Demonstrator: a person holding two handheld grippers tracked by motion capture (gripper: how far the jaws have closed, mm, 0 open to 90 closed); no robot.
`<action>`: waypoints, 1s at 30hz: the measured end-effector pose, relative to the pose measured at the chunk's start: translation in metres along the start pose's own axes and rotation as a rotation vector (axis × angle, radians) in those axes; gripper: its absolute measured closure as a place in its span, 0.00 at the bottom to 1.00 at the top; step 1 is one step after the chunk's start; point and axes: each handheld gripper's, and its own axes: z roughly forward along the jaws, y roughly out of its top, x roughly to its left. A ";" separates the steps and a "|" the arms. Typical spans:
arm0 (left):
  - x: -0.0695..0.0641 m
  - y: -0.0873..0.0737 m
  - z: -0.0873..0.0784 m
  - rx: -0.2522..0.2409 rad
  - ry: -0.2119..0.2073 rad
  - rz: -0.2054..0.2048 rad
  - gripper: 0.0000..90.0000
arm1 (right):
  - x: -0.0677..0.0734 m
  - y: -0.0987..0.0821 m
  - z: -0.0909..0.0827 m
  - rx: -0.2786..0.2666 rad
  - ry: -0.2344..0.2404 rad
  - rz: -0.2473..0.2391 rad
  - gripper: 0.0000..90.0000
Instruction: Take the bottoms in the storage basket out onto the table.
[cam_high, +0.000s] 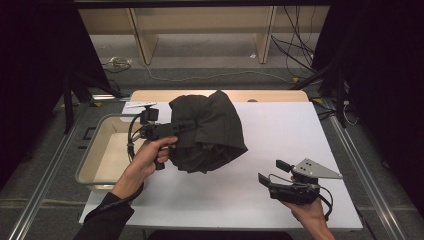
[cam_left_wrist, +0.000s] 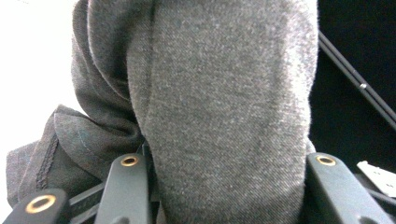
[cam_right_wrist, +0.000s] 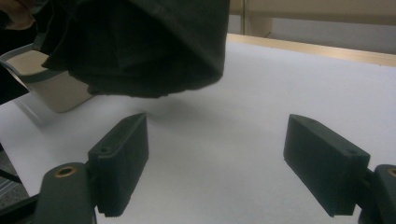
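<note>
No brand, label or writing can be read on anything here. There is one dark grey garment, bunched into a thick bundle and held up off the white table by the left gripper; in the left gripper view a fat fold of the woven cloth fills the space between the two jaws, which press on it from either side. It hangs over the left half of the table, just beside the one beige bin at the table's left edge. The right gripper rests low near the table's front right, its jaws spread wide with only bare table between them. Two grippers, two hands, one garment, one bin.
</note>
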 end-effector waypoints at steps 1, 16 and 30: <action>0.000 -0.001 0.003 0.005 0.002 0.000 0.58 | 0.000 0.000 0.000 0.003 -0.002 0.000 0.26; 0.004 -0.009 0.042 0.054 -0.012 -0.040 0.58 | 0.000 0.000 -0.001 -0.005 0.001 0.000 0.26; 0.021 -0.023 0.063 0.095 0.045 -0.055 0.57 | 0.001 0.000 -0.001 -0.001 0.001 -0.005 0.25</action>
